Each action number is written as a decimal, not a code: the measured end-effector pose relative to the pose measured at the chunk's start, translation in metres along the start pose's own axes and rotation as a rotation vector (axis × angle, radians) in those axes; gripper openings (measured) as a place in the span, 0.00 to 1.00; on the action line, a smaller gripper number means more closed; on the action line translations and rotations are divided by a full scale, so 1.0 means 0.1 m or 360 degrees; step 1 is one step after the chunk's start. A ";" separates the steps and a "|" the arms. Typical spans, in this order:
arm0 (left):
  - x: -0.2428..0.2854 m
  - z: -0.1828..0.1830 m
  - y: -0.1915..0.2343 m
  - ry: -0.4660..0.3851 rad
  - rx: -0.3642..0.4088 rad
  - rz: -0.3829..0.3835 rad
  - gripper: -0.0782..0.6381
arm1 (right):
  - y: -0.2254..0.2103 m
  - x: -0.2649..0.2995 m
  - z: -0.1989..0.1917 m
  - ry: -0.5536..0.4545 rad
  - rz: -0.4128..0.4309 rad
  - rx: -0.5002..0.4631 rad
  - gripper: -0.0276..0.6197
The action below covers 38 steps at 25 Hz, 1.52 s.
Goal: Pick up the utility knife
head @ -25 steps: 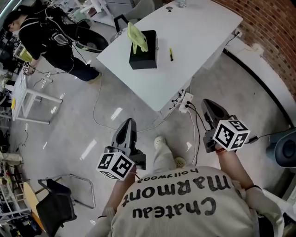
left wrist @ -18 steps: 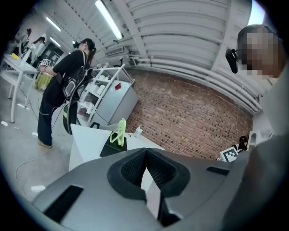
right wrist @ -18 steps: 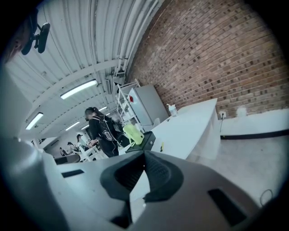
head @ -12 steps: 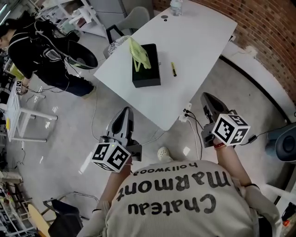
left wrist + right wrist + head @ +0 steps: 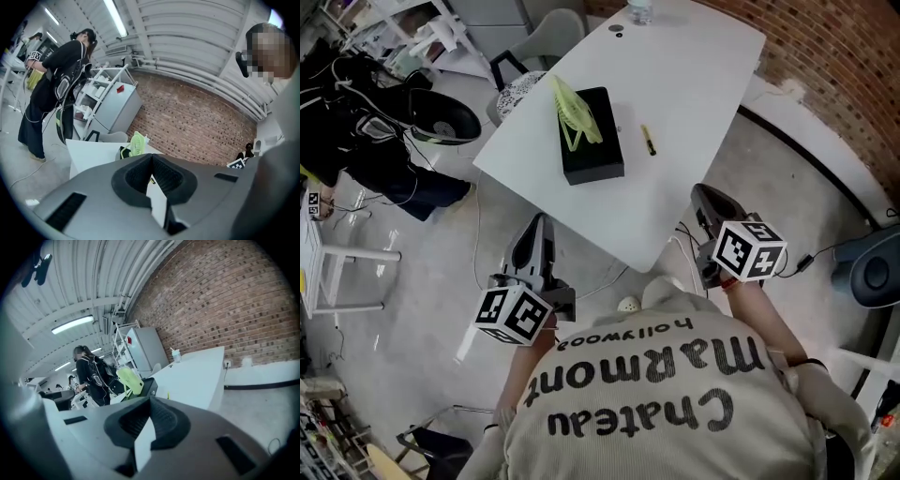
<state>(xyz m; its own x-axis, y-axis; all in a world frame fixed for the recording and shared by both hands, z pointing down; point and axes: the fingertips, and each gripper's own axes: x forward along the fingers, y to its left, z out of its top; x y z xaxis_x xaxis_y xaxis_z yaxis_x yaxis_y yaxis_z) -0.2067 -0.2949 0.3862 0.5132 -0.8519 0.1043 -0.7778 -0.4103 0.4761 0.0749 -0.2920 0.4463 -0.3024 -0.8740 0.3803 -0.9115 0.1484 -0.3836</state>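
Left gripper [image 5: 535,225], right gripper [image 5: 703,195] nearer table [image 5: 694,94]

Below me a white counter [image 5: 703,84] stands on a glossy grey concrete floor [image 5: 412,281], its far end near a red brick wall [image 5: 834,56]. Tube lights [image 5: 72,324] glow under the ribbed ceiling [image 5: 93,277]. White shelving [image 5: 123,339] stands beyond.

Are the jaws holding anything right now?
Nothing. The left gripper and right gripper are shut and empty; the utility knife lies on the table.
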 end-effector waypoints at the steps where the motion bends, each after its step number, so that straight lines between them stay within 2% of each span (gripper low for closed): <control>1: 0.01 0.00 0.05 0.0005 -0.0006 0.0014 0.11 | -0.01 0.05 -0.03 0.0022 -0.0004 0.0013 0.05; 6: 0.12 0.02 0.24 -0.0011 -0.0054 0.0069 0.11 | -0.14 0.33 -0.06 0.0101 -0.0004 0.0042 0.05; 12: 0.22 0.06 0.43 -0.0020 -0.0051 0.0194 0.11 | -0.41 0.82 -0.05 0.0153 -0.0021 0.0022 0.05; 19: 0.38 0.10 0.60 -0.0032 -0.0080 0.0343 0.11 | -0.62 1.35 -0.12 0.0310 0.0013 0.0045 0.05; 23: 0.41 0.12 0.64 -0.0060 -0.0094 0.0424 0.11 | -0.70 1.56 -0.17 0.0399 0.0049 0.0010 0.09; 28: 0.29 0.21 0.73 -0.0090 -0.0089 0.0523 0.11 | -0.56 1.80 -0.28 0.0492 0.0137 -0.0021 0.15; 38: 0.33 0.24 0.82 -0.0137 -0.0102 0.0685 0.11 | -0.69 2.21 -0.39 0.0679 0.0160 -0.0173 0.23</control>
<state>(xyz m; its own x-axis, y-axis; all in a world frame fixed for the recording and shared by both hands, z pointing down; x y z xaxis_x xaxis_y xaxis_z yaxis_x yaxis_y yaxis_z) -0.2620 -0.3645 0.4075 0.1136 -0.9658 0.2332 -0.8886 0.0062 0.4586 0.0596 -0.4775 0.5902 -0.4580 -0.5871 0.6675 -0.8888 0.2903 -0.3546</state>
